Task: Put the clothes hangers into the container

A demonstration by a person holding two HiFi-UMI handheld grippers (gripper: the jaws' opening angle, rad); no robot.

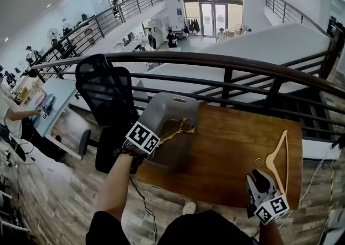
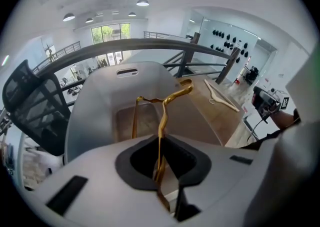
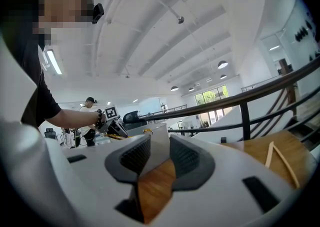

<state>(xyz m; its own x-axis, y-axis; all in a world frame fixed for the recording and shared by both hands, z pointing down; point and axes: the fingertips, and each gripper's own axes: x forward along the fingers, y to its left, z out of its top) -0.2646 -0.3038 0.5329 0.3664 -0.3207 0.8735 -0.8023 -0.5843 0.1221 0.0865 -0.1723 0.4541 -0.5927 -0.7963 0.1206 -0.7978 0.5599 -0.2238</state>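
Note:
A gold wire hanger point(image 1: 180, 129) hangs partly inside the grey plastic container point(image 1: 161, 103) at the left end of the wooden table point(image 1: 226, 152). My left gripper point(image 1: 160, 141) is shut on the hanger's lower end and points steeply down over the container. In the left gripper view the gold hanger point(image 2: 162, 116) runs up from between the jaws of the left gripper point(image 2: 159, 168) into the container point(image 2: 100, 96). A wooden hanger point(image 1: 277, 157) lies flat on the table's right side. My right gripper point(image 1: 260, 179) hovers open just beside it, its pads point(image 3: 186, 156) empty.
A black mesh office chair point(image 1: 105, 90) stands just left of the container. A dark metal railing point(image 1: 226, 66) runs behind the table, with a drop to a lower floor beyond. A shoe point(image 1: 188, 207) shows below the table's near edge.

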